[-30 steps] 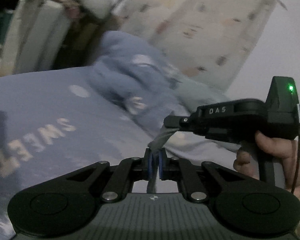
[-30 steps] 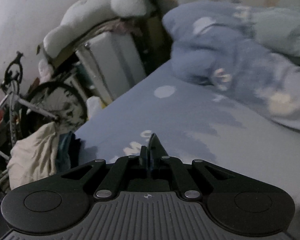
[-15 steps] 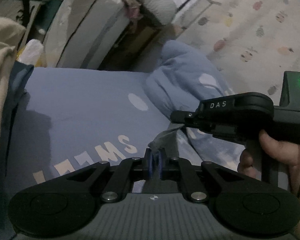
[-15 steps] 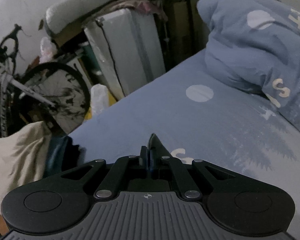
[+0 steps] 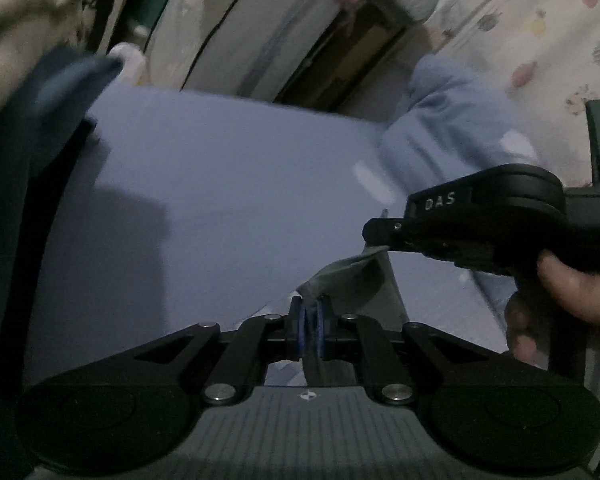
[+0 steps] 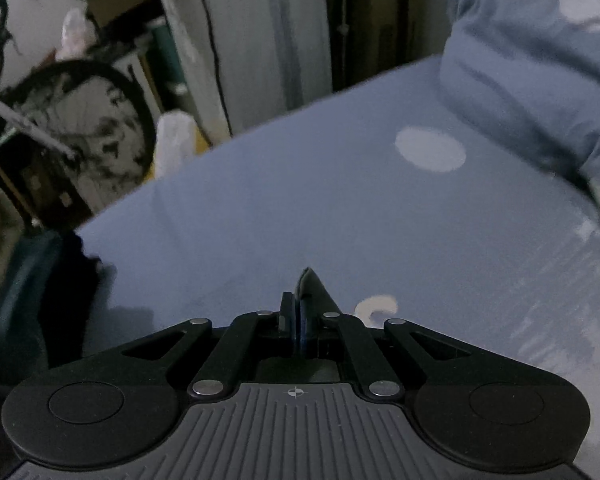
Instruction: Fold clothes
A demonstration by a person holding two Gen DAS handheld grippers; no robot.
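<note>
A grey garment (image 5: pixel 350 280) hangs stretched between my two grippers above the blue bed sheet (image 5: pixel 220 200). My left gripper (image 5: pixel 310 322) is shut on one corner of it, the cloth pinched between the blue pads. In the left wrist view my right gripper (image 5: pixel 374 238) comes in from the right, held by a hand (image 5: pixel 568 304), and is shut on the garment's other corner. From the right wrist view my right gripper (image 6: pixel 298 312) is closed with a dark peak of the garment (image 6: pixel 310 284) sticking up between its fingers. Most of the garment hangs out of sight below.
A rumpled blue duvet (image 6: pixel 532 64) lies at the bed's far right. Past the bed's far edge stand a leaning white mattress (image 5: pixel 256 24), a bicycle wheel (image 6: pixel 84 128) and a heap of beige and teal clothes (image 5: pixel 28 52). The blue sheet (image 6: pixel 340 208) carries white print.
Both grippers have swung left and tilted downward with the garment held between them; the duvet has slid to the right of both views and the bed's far edge and clutter have come nearer.
</note>
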